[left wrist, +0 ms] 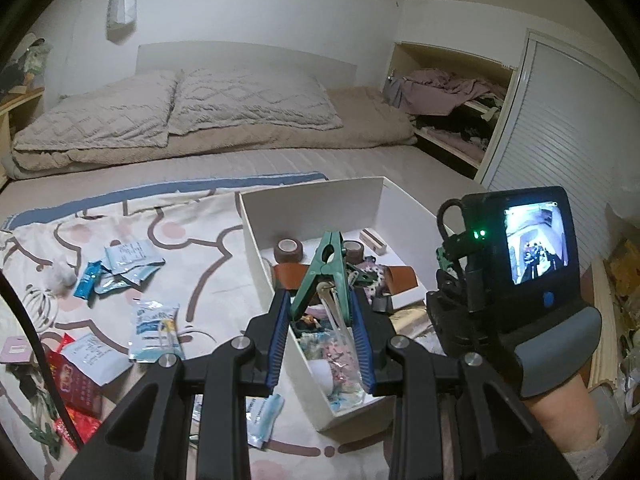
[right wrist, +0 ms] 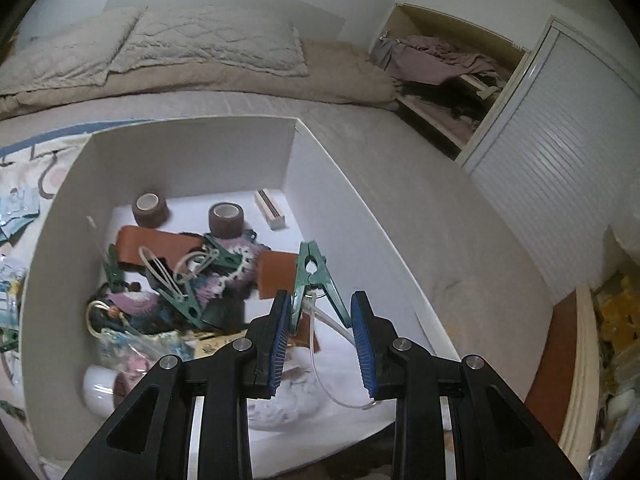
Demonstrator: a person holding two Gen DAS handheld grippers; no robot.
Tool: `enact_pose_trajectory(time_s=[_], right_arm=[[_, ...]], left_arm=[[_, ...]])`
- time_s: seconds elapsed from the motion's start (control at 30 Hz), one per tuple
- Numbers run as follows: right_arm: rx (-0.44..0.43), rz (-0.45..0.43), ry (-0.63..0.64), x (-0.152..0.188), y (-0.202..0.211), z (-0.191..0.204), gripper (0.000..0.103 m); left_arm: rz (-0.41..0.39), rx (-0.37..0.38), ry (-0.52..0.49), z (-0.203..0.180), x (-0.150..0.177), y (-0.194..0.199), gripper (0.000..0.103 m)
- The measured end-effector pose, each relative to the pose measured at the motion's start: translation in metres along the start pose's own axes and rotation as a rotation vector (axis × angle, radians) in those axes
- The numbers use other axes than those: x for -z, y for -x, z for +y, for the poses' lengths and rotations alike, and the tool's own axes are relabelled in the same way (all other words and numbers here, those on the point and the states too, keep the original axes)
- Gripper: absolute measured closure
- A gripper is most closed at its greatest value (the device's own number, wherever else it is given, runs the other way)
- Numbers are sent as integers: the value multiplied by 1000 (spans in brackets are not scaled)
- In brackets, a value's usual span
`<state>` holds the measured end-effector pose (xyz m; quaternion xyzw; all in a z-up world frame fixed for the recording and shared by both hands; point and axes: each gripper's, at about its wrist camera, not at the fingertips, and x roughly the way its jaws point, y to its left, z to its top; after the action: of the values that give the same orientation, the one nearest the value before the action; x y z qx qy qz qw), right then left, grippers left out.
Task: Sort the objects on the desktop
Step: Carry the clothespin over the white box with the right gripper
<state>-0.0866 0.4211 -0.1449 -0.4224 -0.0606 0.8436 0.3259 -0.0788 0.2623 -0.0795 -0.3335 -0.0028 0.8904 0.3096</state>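
My left gripper is shut on a green clothes peg and holds it over the near left wall of the white box. My right gripper is shut on another green clothes peg with a clear cord trailing from it, above the box's right side. The right gripper's body and screen show in the left wrist view, right of the box. The box holds two brown tape rolls, brown leather pieces, more green pegs, a crocheted piece and a white cup.
The box sits on a patterned sheet on a bed. Loose blue-white sachets, a red packet, a white cable and a green peg lie left of the box. Pillows at the back; a wardrobe to the right.
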Motion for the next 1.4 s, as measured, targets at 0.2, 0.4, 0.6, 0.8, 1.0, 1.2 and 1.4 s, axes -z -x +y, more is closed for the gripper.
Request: enact_pose_trajectory(time_s=[0.2, 0.4, 0.6, 0.8, 1.0, 1.2, 1.4], right_arm=[[51, 24, 23, 4, -8, -4, 73], [93, 59, 31, 10, -17, -9, 73], [88, 68, 20, 11, -18, -13, 72], [39, 33, -17, 11, -8, -20, 60], [-59, -54, -163, 6, 19, -48, 60], [-125, -95, -247, 8, 32, -65, 60], [-180, -95, -261, 8, 30, -64, 60]], left_arm=[[11, 3, -17, -8, 3, -6, 73], [30, 7, -14, -13, 6, -15, 73], [43, 2, -21, -18, 8, -21, 73], [51, 3, -21, -20, 9, -25, 73], [61, 9, -25, -24, 8, -31, 73], [94, 13, -35, -28, 6, -49, 73], [131, -1, -61, -36, 5, -70, 73]])
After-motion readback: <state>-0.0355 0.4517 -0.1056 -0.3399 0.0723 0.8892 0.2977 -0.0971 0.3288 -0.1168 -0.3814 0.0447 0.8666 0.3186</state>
